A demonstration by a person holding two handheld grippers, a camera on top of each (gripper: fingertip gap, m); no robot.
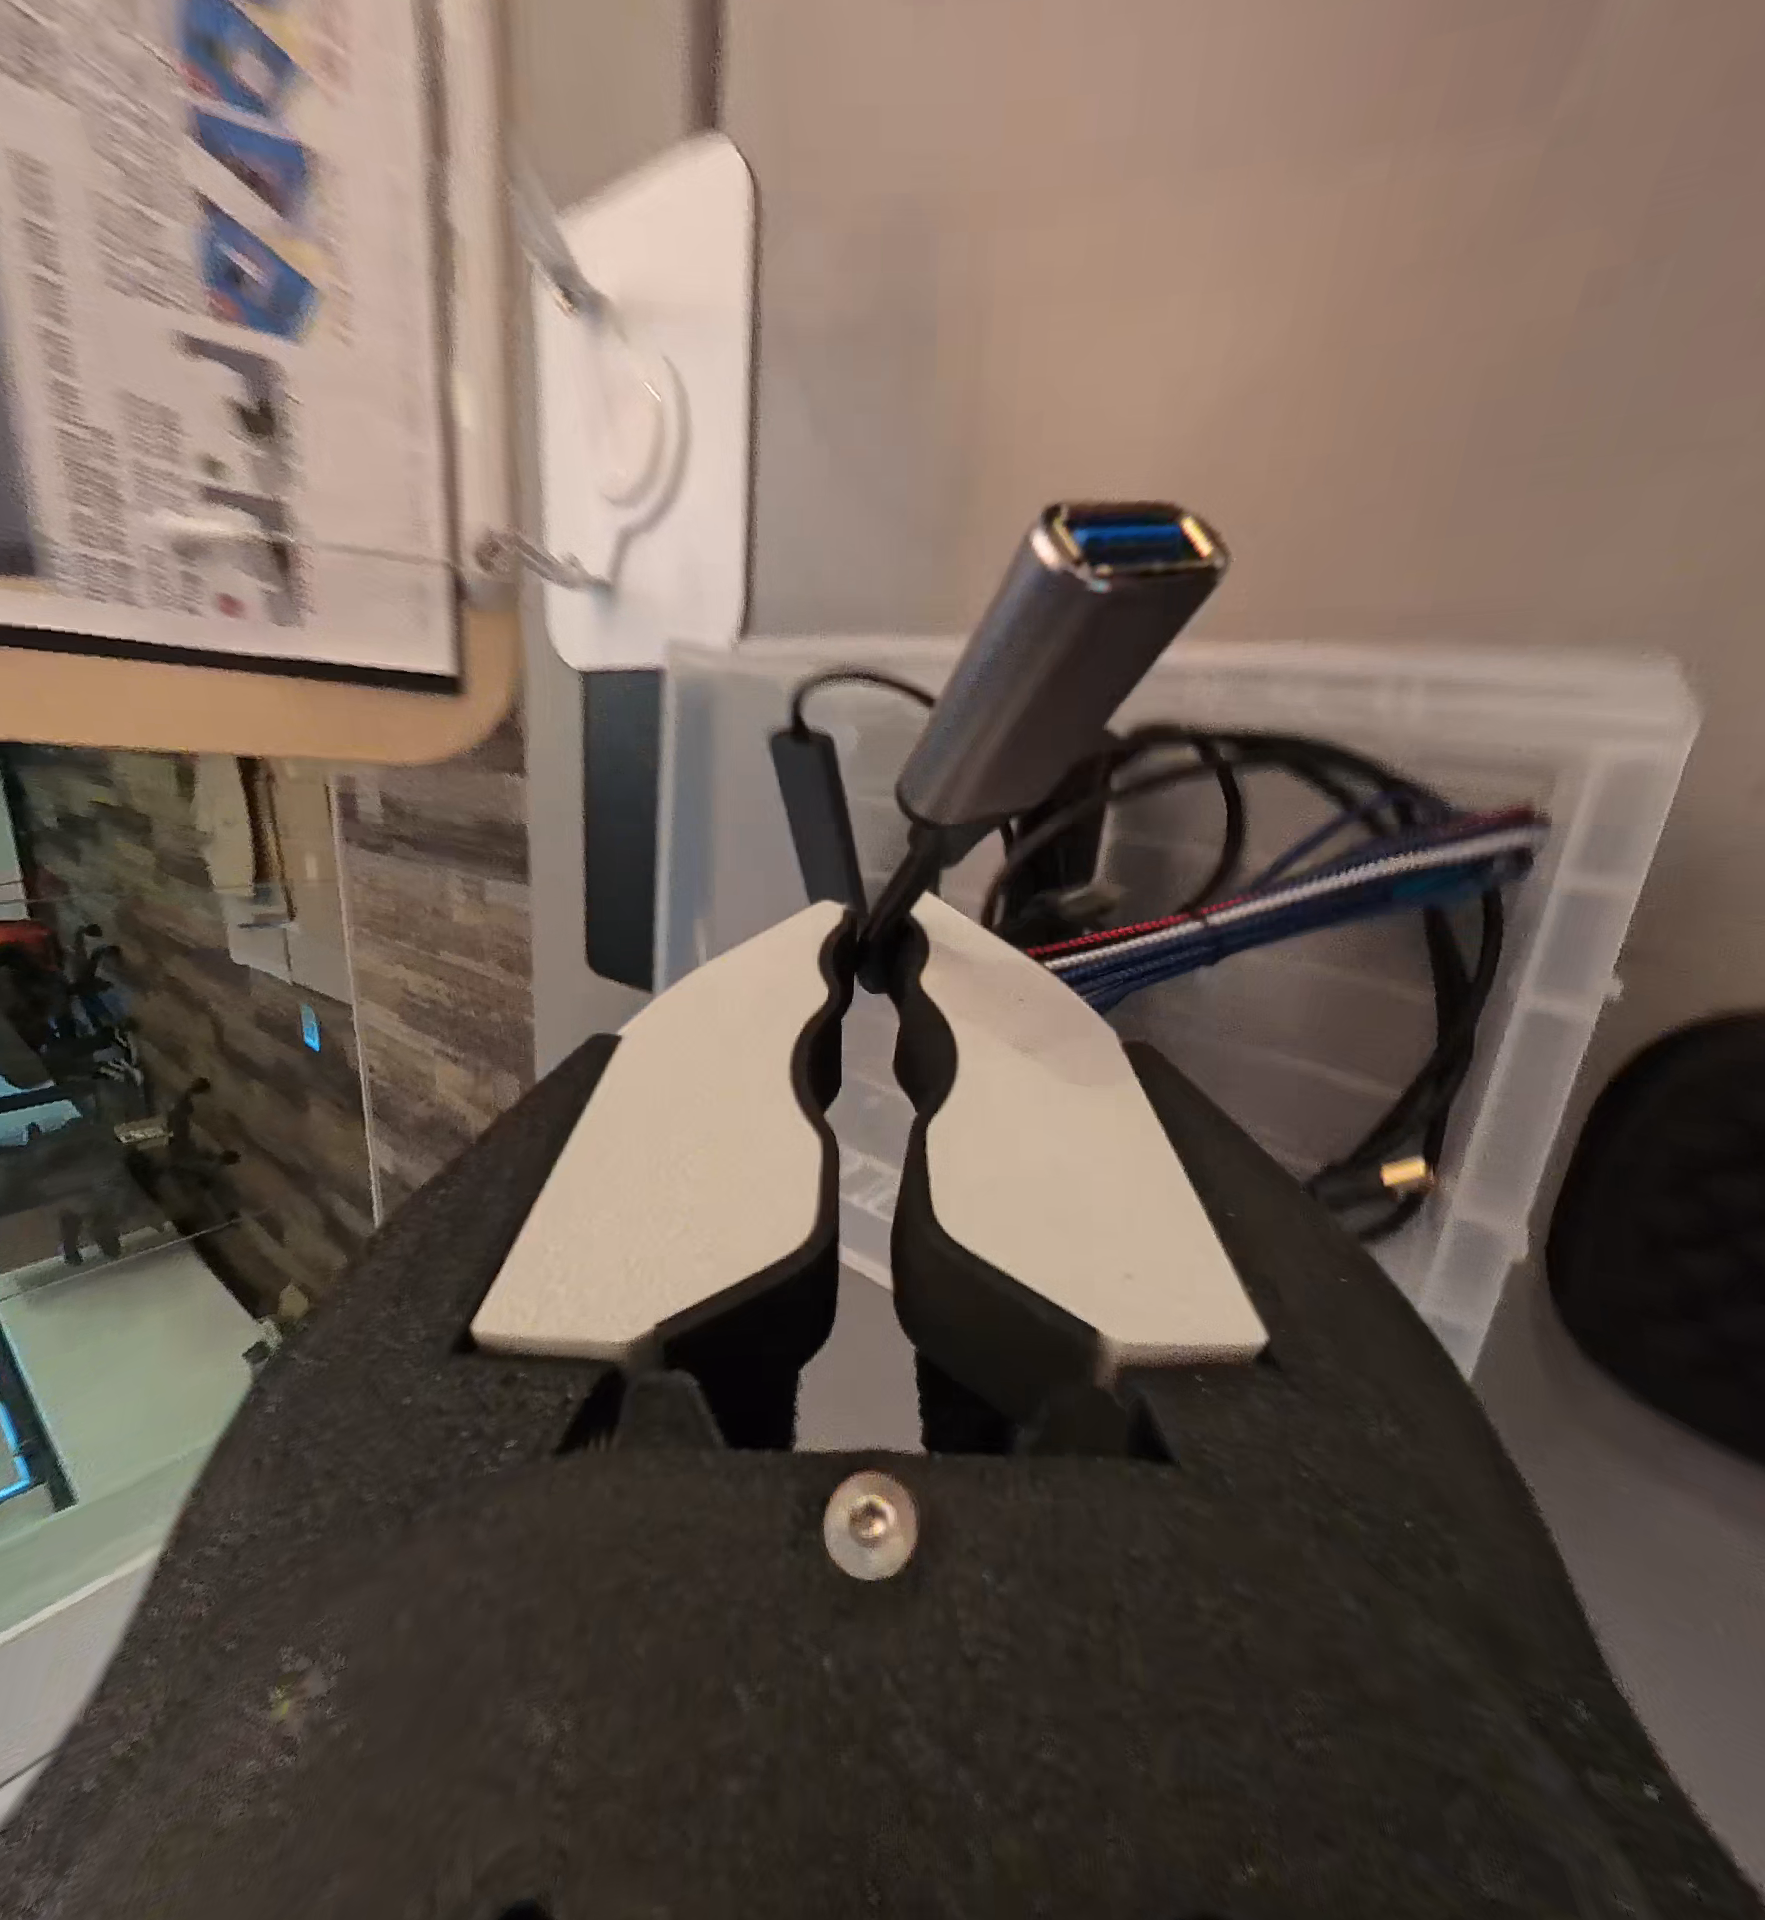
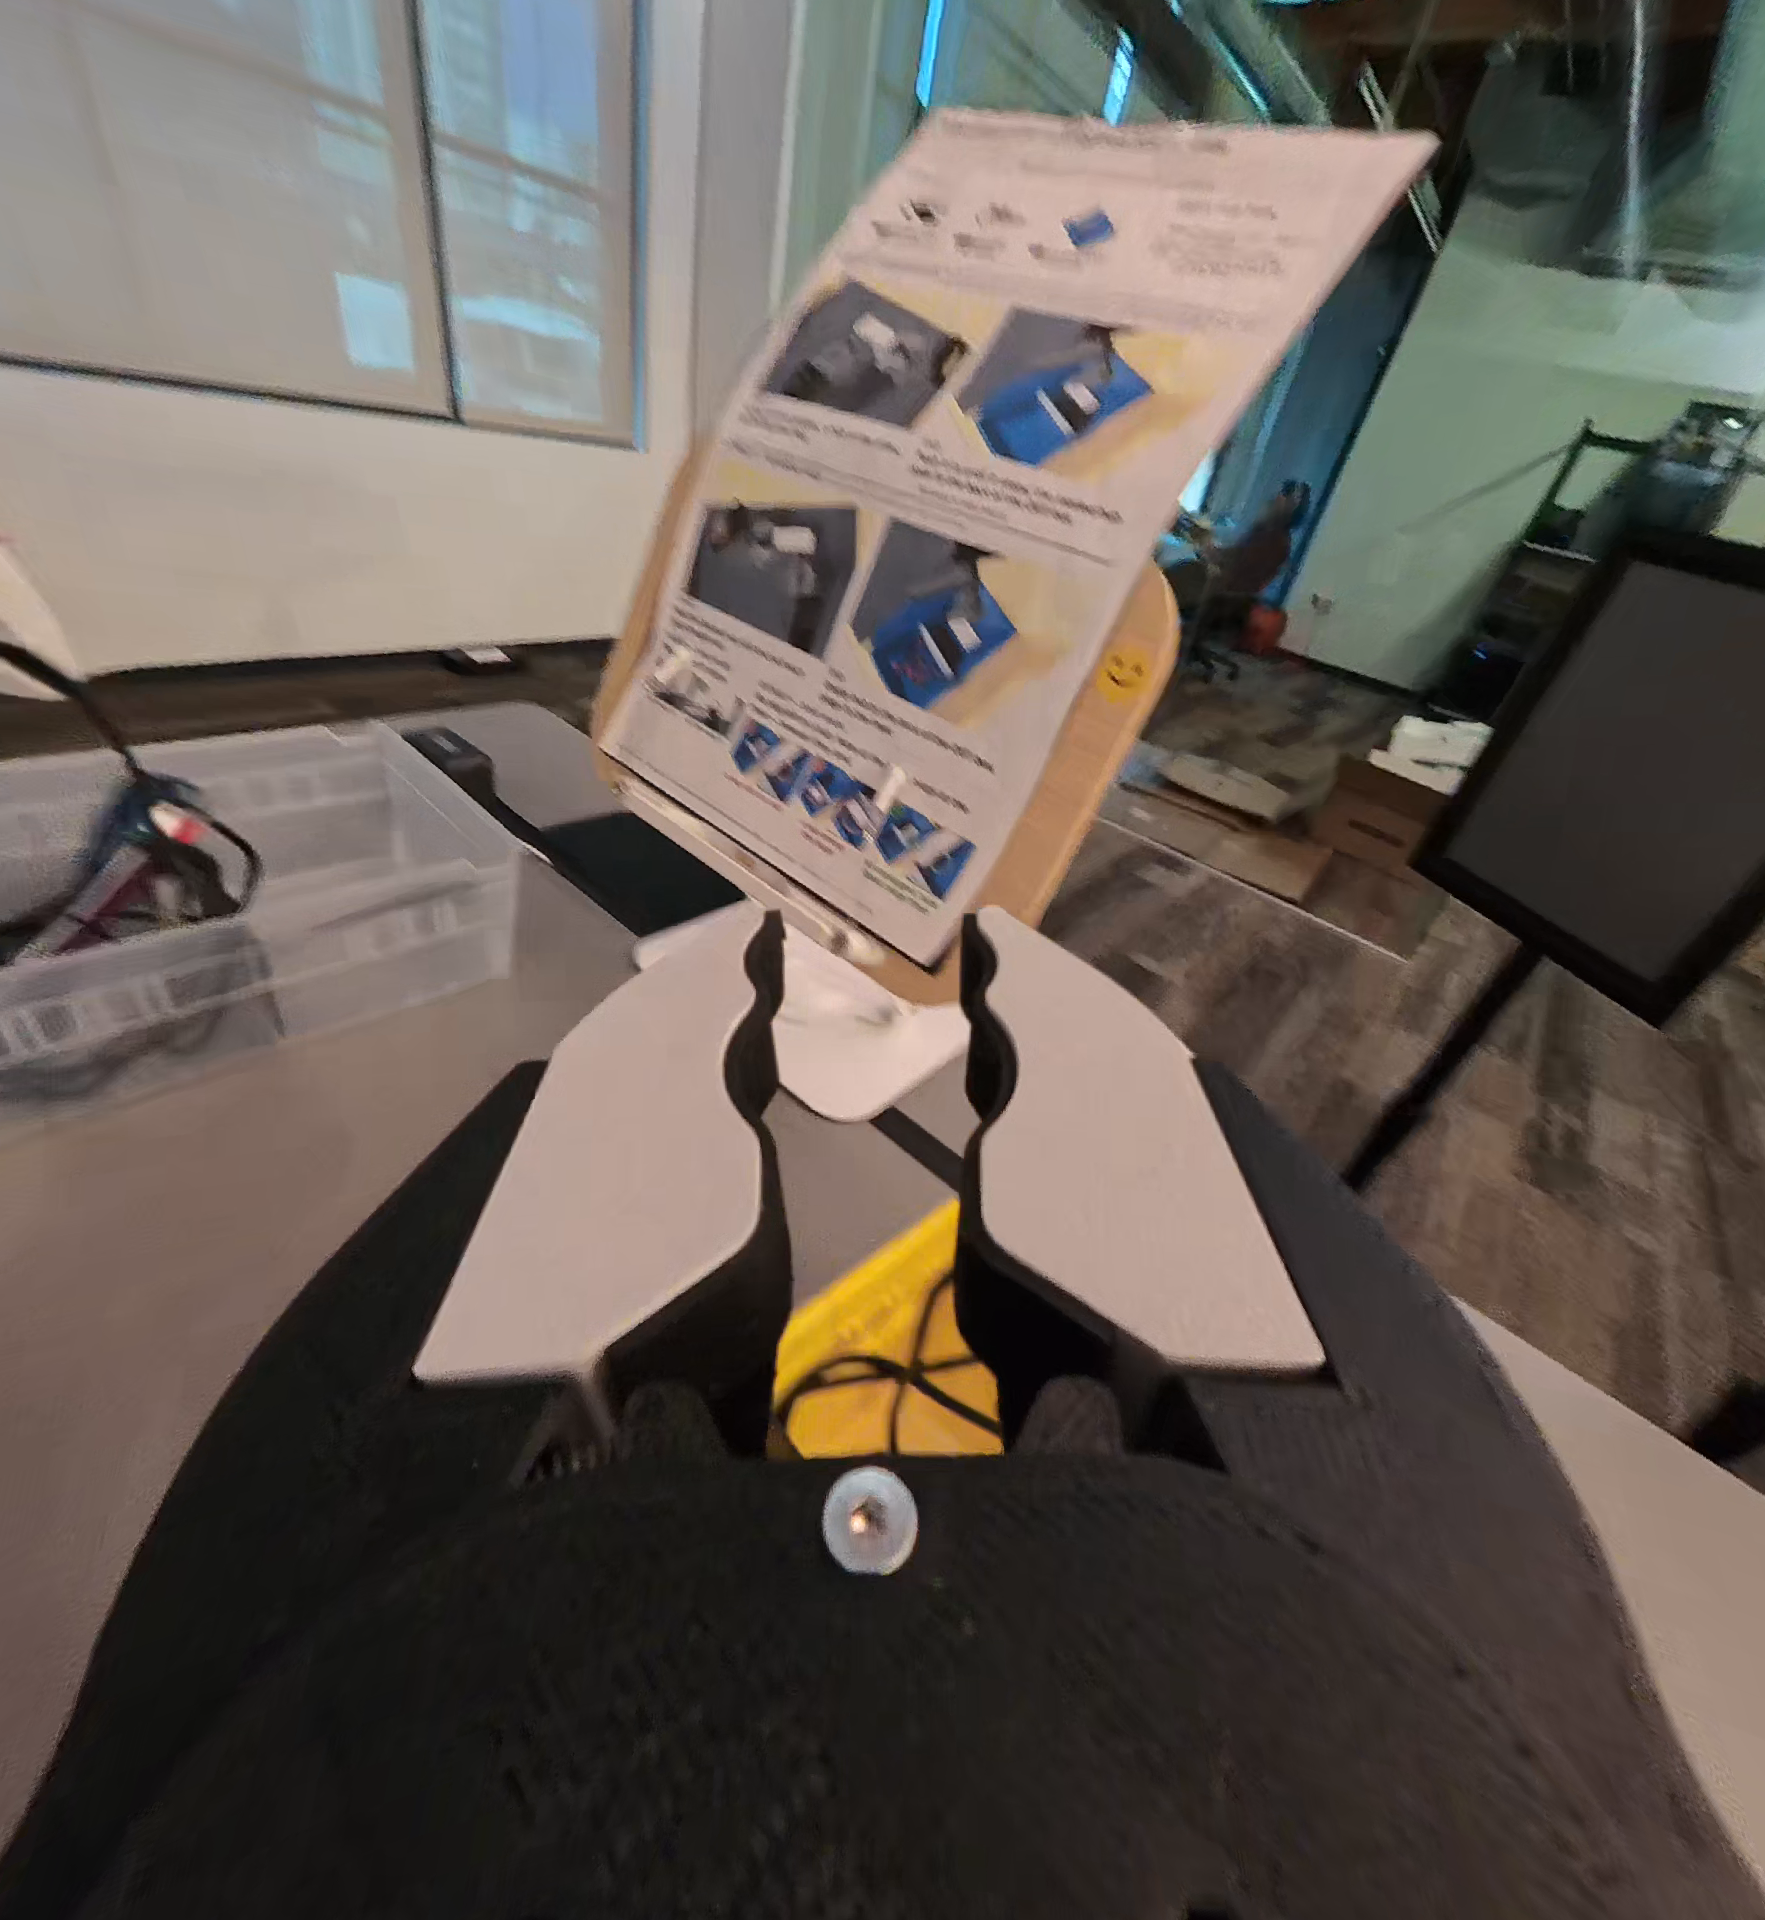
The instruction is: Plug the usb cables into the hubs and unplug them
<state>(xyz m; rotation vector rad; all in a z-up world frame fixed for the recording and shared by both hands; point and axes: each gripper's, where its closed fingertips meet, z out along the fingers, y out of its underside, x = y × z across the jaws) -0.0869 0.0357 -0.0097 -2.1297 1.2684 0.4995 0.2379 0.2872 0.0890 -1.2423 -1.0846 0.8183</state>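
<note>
One thin cord pinched at the tips of the left gripper [image 1: 873, 951], grey hub [image 1: 1054, 665] wobbling free above the clear bin [image 1: 1543, 935]. Right gripper [image 2: 873, 961] spread, empty, over the counter [image 2: 182, 1247]. Likely to swivel or slip during insertion.

The left wrist view looked along its fingers, rolled sideways, close above the clear bin [image 1: 1543, 1049]. The right wrist view faced the instruction sheet [image 2: 971, 499] from near. Both showed bin and sheet.
</note>
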